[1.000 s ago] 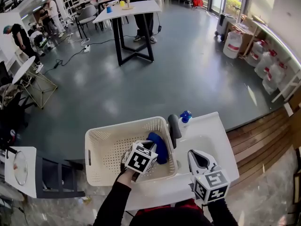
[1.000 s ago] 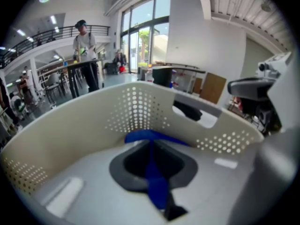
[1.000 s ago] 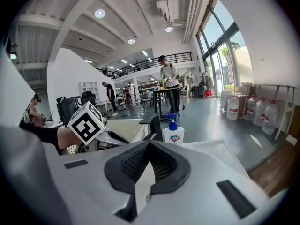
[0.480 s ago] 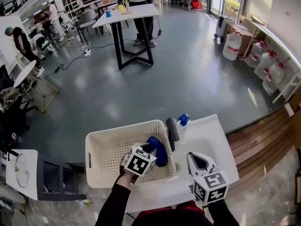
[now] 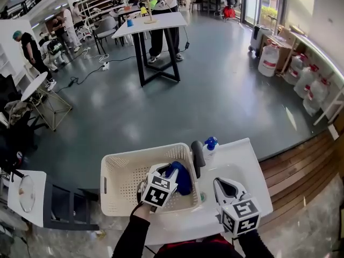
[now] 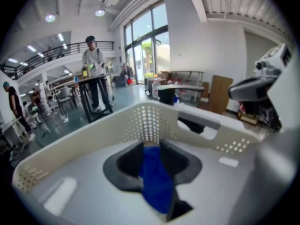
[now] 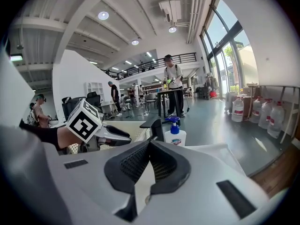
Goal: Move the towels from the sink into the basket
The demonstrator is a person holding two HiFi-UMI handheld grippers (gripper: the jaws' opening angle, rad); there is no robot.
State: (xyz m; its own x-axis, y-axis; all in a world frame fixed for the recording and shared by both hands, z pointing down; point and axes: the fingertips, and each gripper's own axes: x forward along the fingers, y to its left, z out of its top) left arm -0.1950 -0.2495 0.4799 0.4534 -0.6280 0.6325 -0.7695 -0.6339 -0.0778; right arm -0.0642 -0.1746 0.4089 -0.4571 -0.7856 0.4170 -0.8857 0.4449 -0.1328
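Overhead: left gripper (image 5: 170, 171) sits over the basket (image 5: 141, 153), blue towel (image 5: 183, 179) inside at its tips. Left gripper view: jaws just opened, moderately apart (towel draped loosely between them). Right gripper view: right gripper (image 7: 150, 143) jaws tip-to-tip, empty, above the sink (image 7: 220, 150).

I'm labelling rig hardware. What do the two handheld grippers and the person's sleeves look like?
The left gripper and right gripper have white plastic bodies, each bearing a white cube with black square markers. Jaw pads are dark grey; the right's look ribbed. Sleeves are long and black. The left gripper's jaws have just been opening, with the blue towel between them.
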